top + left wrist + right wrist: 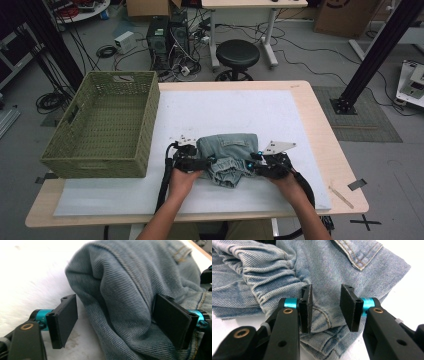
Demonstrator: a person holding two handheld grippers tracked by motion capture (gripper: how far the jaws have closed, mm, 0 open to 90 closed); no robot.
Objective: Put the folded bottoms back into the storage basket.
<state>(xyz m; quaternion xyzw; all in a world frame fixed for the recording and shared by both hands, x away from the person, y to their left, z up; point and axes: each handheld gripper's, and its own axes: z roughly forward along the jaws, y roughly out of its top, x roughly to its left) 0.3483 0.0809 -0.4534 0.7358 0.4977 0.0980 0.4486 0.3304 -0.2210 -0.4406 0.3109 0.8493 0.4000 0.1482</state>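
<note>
A bundle of light blue denim jeans (227,155) lies folded on the white mat (210,107), near the table's front. My left gripper (207,161) is at the bundle's left edge. In the left gripper view it (117,321) stands open wide around a thick fold of the jeans (130,287); one pad (172,320) rests against the cloth, the other (66,318) is clear of it. My right gripper (251,165) is at the bundle's right edge. In the right gripper view it (325,307) is open just above the jeans (324,267), with a gap between its pads and no cloth pinched.
A green woven basket (100,125) stands on the table's left side, with nothing in it. A thin wooden stick (341,195) lies near the front right corner of the table (325,145). A black stool (237,52) and cables are on the floor beyond.
</note>
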